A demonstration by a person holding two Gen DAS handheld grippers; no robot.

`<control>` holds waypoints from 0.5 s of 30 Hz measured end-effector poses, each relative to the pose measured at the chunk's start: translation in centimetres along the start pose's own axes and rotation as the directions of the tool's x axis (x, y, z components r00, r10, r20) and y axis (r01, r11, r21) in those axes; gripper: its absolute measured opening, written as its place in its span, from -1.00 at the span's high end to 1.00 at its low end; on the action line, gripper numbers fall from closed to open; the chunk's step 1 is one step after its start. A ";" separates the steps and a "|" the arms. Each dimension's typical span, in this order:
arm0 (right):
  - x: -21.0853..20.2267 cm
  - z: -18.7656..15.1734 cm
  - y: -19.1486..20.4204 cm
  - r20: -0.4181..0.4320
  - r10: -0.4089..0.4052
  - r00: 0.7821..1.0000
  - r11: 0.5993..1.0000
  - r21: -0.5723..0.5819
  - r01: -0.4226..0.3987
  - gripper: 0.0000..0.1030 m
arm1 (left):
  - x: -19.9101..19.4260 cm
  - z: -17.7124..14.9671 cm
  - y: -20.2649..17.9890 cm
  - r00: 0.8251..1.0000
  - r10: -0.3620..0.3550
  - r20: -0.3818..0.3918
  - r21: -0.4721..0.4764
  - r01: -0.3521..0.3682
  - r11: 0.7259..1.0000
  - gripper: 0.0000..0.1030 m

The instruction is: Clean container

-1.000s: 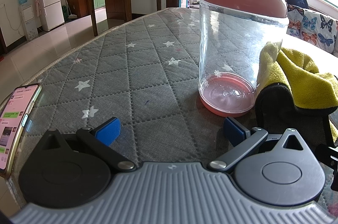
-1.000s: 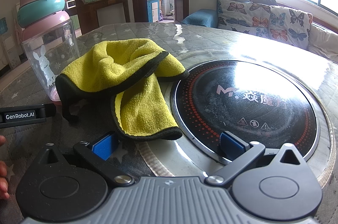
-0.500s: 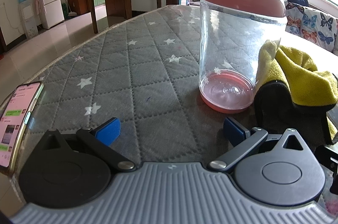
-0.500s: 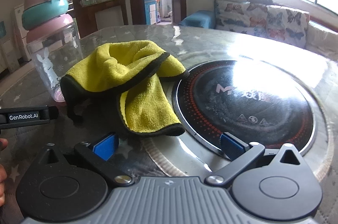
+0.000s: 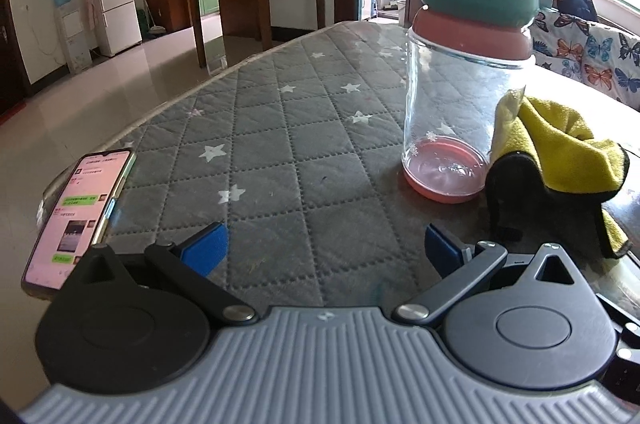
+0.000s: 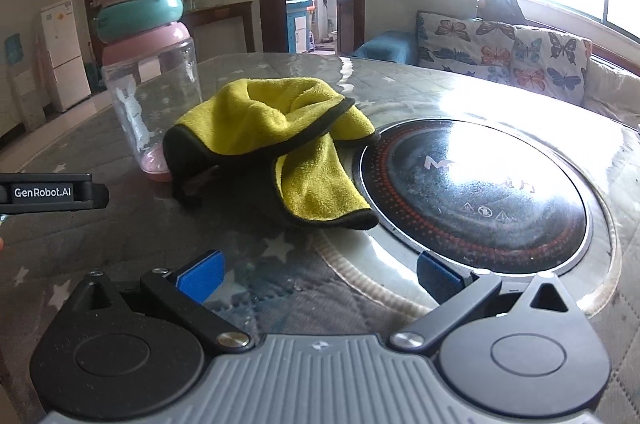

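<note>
Since a second ago the left gripper (image 5: 324, 244) has drawn back from the bottle (image 5: 464, 96), which now sits smaller and farther off in the left wrist view, its whole lid in sight; the right gripper (image 6: 318, 274) has likewise pulled back a little from the cloth (image 6: 280, 136). Nothing on the table (image 5: 304, 128) has itself shifted.

Both grippers stand wide apart at the fingers and hold nothing. The left one hovers low over the quilted cover, the right one over the near rim of the hob (image 6: 476, 184).

The bottle stands upright toward the middle of the table, well in from the near edge, with the cloth touching or just beside its base on the hob side; part of the cloth lies over the hob's rim. A phone (image 5: 76, 212) lies at the table's left edge, screen lit.

The bottle looks empty, so light and easy to tip, and its clear smooth wall is likely slippery. I judge the best hold is across the clear body, below the pink collar, squarely and not hard; the antlered lid is too odd a shape to pinch. The cloth is soft and limp, and will bunch wherever it is pinched; its raised fold offers the easiest bite.

Count: one bottle, one cloth, one hob, one phone, two grippers.
</note>
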State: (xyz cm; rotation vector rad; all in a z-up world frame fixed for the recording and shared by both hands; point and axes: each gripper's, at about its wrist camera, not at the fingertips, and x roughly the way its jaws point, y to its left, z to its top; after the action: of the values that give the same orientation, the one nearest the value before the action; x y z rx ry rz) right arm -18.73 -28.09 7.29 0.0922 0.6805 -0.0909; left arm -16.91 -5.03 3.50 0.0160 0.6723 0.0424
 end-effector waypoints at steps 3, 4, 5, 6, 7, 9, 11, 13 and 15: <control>-0.5 -0.1 0.1 0.005 0.006 1.000 1.000 0.002 -0.006 -1.00 | -0.9 -0.1 -0.1 1.000 0.005 0.003 0.007 -0.005 1.000 -1.00; -0.7 -0.2 0.2 0.008 0.010 1.000 1.000 0.002 -0.010 -1.00 | -1.2 -0.1 -0.2 1.000 0.005 0.006 0.012 -0.005 1.000 -1.00; -0.9 -0.2 0.2 0.010 0.013 1.000 1.000 0.001 -0.013 -1.00 | -1.4 -0.1 -0.4 1.000 0.006 0.007 0.017 -0.006 1.000 -1.00; -1.1 -0.2 0.2 0.009 0.015 1.000 1.000 0.000 -0.015 -1.00 | -1.7 -0.1 -0.5 1.000 0.008 0.007 0.024 -0.008 1.000 -1.00; -1.2 -0.3 0.3 0.008 0.017 1.000 1.000 0.001 -0.017 -1.00 | -1.9 -0.1 -0.6 1.000 0.010 0.007 0.030 -0.010 1.000 -1.00; -1.4 -0.4 0.2 0.010 0.021 1.000 1.000 0.004 -0.021 -1.00 | -2.3 -0.1 -0.8 1.000 0.011 0.011 0.040 -0.011 0.999 -1.00; -1.7 -0.6 0.1 0.009 0.022 1.000 1.000 0.008 -0.022 -1.00 | -2.6 -0.1 -0.7 1.000 0.004 0.018 0.037 -0.004 0.999 -1.00; -1.9 -0.7 0.1 0.009 0.024 1.000 1.000 0.007 -0.024 -1.00 | -3.0 -0.1 -0.5 1.000 -0.008 0.023 0.027 0.007 1.000 -1.00; -2.1 -0.9 0.0 0.010 0.025 1.000 1.000 0.009 -0.025 -1.00 | -3.3 0.0 -0.3 1.000 -0.008 0.028 0.016 0.007 1.000 -1.00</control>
State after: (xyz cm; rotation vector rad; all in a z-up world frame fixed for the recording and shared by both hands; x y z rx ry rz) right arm -20.92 -27.84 7.94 0.1086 0.6688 -0.0700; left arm -19.48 -5.52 5.50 0.0294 0.6446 0.0293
